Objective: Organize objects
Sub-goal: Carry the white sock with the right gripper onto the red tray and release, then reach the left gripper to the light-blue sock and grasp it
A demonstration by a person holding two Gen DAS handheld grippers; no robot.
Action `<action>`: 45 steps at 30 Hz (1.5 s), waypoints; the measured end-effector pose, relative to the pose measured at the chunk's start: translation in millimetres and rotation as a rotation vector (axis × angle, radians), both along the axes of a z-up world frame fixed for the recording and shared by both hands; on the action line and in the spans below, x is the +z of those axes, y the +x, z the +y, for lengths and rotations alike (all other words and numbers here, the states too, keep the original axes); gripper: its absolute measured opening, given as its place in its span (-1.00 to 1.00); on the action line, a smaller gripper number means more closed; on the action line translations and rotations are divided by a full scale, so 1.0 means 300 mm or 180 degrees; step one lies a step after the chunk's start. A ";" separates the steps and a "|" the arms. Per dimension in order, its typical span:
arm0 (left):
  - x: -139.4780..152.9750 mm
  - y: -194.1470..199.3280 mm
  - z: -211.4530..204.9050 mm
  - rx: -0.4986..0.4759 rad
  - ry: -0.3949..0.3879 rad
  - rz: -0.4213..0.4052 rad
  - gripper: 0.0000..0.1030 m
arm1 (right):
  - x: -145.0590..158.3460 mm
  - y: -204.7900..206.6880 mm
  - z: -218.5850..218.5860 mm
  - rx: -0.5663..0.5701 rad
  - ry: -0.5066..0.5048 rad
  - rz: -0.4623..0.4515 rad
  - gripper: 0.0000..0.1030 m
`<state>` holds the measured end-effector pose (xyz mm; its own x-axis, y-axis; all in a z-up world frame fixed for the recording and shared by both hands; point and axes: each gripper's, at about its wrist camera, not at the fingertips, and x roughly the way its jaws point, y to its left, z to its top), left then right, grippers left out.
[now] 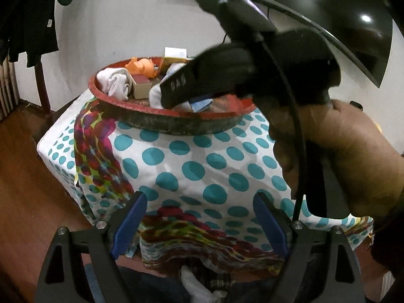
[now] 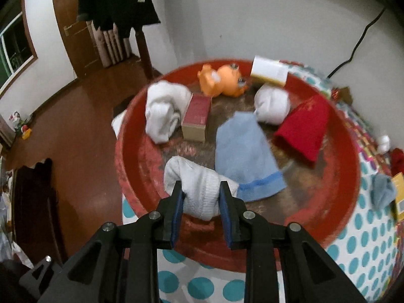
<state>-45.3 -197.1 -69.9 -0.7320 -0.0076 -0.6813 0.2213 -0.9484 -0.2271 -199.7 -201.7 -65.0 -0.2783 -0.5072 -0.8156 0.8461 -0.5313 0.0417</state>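
A round red tray (image 2: 126, 151) stands on a dotted cloth; it also shows in the left wrist view (image 1: 141, 106). My right gripper (image 2: 200, 189) is shut on a white sock (image 2: 199, 189) just over the tray's near rim. In the tray lie a blue cloth (image 2: 242, 151), a red cloth (image 2: 303, 128), two other white sock bundles (image 2: 164, 111) (image 2: 272, 106), a maroon box (image 2: 198, 116), an orange toy (image 2: 222, 79) and a white-yellow box (image 2: 269, 73). My left gripper (image 1: 199, 207) is open and empty above the cloth, nearer than the tray. The right gripper body (image 1: 227, 75) blocks part of the tray.
The table is covered by a white cloth with teal dots (image 1: 202, 166). To the tray's right on the cloth lie a grey-blue cloth (image 2: 382, 192), a yellow card (image 2: 399, 197) and small items. Wooden floor (image 2: 75, 126), a door and hanging dark clothes are at left.
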 end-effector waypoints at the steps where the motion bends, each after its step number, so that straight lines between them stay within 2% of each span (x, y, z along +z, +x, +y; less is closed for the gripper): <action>1: -0.002 -0.001 -0.003 0.0000 0.0020 -0.0003 0.71 | -0.011 -0.003 0.003 0.0005 0.0001 -0.0019 -0.30; 3: -0.001 0.000 -0.008 0.0004 0.0040 0.0008 0.71 | 0.012 -0.007 0.044 -0.0027 -0.0181 -0.0015 0.08; 4: 0.001 0.002 -0.011 0.0006 0.0052 0.0021 0.71 | 0.033 -0.010 0.068 -0.0020 -0.0312 0.0005 0.16; 5: 0.005 0.006 -0.012 -0.0009 0.0084 0.0052 0.71 | 0.068 -0.015 0.106 -0.0054 -0.0476 0.0076 0.37; 6: 0.008 0.008 -0.011 -0.0029 0.0095 0.0073 0.71 | 0.114 -0.019 0.160 -0.0158 -0.0648 0.0154 0.62; 7: 0.012 0.009 -0.008 -0.0049 0.0078 0.0090 0.71 | 0.154 -0.027 0.217 -0.0260 -0.0814 0.0201 0.72; 8: 0.020 0.013 -0.001 -0.0070 0.0028 0.0122 0.71 | 0.201 -0.039 0.301 -0.0385 -0.1051 0.0267 0.92; 9: 0.030 0.017 0.006 -0.0094 -0.0018 0.0171 0.71 | 0.234 -0.057 0.381 -0.0543 -0.1191 0.0370 0.99; 11: 0.050 0.028 0.022 -0.0171 -0.0059 0.0303 0.71 | 0.266 -0.139 0.568 -0.1121 -0.1118 0.0728 0.99; 13: 0.067 0.038 0.046 -0.0255 -0.0105 0.0448 0.71 | 0.236 -0.243 0.748 -0.1813 -0.0741 0.1083 0.99; 14: 0.070 0.041 0.060 -0.0298 -0.0125 0.0528 0.71 | 0.197 -0.309 0.867 -0.2314 -0.0444 0.1272 1.00; 15: 0.068 0.039 0.075 -0.0316 -0.0142 0.0584 0.71 | 0.156 -0.365 0.985 -0.2726 -0.0218 0.1379 1.00; 17: 0.055 0.002 0.110 -0.0323 -0.0188 0.0483 0.71 | 0.086 -0.451 1.168 -0.3180 -0.0024 0.1295 1.00; 18: 0.054 -0.023 0.127 -0.0381 -0.0184 0.0406 0.71 | 0.057 -0.484 1.264 -0.3409 -0.0062 0.1159 1.00; 20: 0.073 -0.077 0.171 -0.0435 -0.0290 0.0383 0.71 | 0.041 -0.513 1.436 -0.3771 -0.0609 0.0851 1.00; 22: 0.112 -0.147 0.221 -0.0448 -0.0449 0.0425 0.71 | 0.027 -0.520 1.522 -0.4012 -0.0879 0.0700 1.00; 24: 0.158 -0.244 0.273 -0.0484 -0.0513 0.0481 0.71 | -0.017 -0.551 1.575 -0.4096 -0.1112 0.0338 1.00; 26: 0.202 -0.374 0.321 -0.0508 -0.0479 0.0450 0.71 | -0.049 -0.552 1.631 -0.4282 -0.1356 0.0157 1.00; 27: 0.215 -0.439 0.342 -0.0541 -0.0437 0.0425 0.71 | -0.060 -0.545 1.647 -0.4388 -0.1405 0.0107 1.00; 29: 0.224 -0.573 0.378 -0.0562 -0.0435 0.0369 0.71 | -0.070 -0.547 1.639 -0.4311 -0.1407 0.0057 1.00; 31: 0.206 -0.713 0.424 -0.0597 -0.0522 0.0271 0.71 | -0.068 -0.561 1.616 -0.4188 -0.1319 0.0052 1.00; 34: 0.146 -0.921 0.477 -0.0618 -0.0736 0.0026 0.71 | -0.070 -0.563 1.626 -0.4197 -0.1353 0.0051 1.00; 37: 0.100 -1.030 0.496 -0.0598 -0.0894 -0.0106 0.71 | -0.065 -0.574 1.612 -0.4170 -0.1339 0.0062 1.00; 42: 0.032 -1.160 0.489 -0.0475 -0.0893 -0.0283 0.70 | -0.059 -0.567 1.607 -0.4095 -0.1375 0.0094 1.00; 43: 0.013 -1.180 0.488 -0.0517 -0.0804 -0.0344 0.68 | -0.057 -0.571 1.601 -0.4073 -0.1372 0.0099 1.00; 45: -0.017 -1.213 0.500 -0.0517 -0.0845 -0.0456 0.60 | -0.057 -0.568 1.599 -0.4038 -0.1366 0.0108 1.00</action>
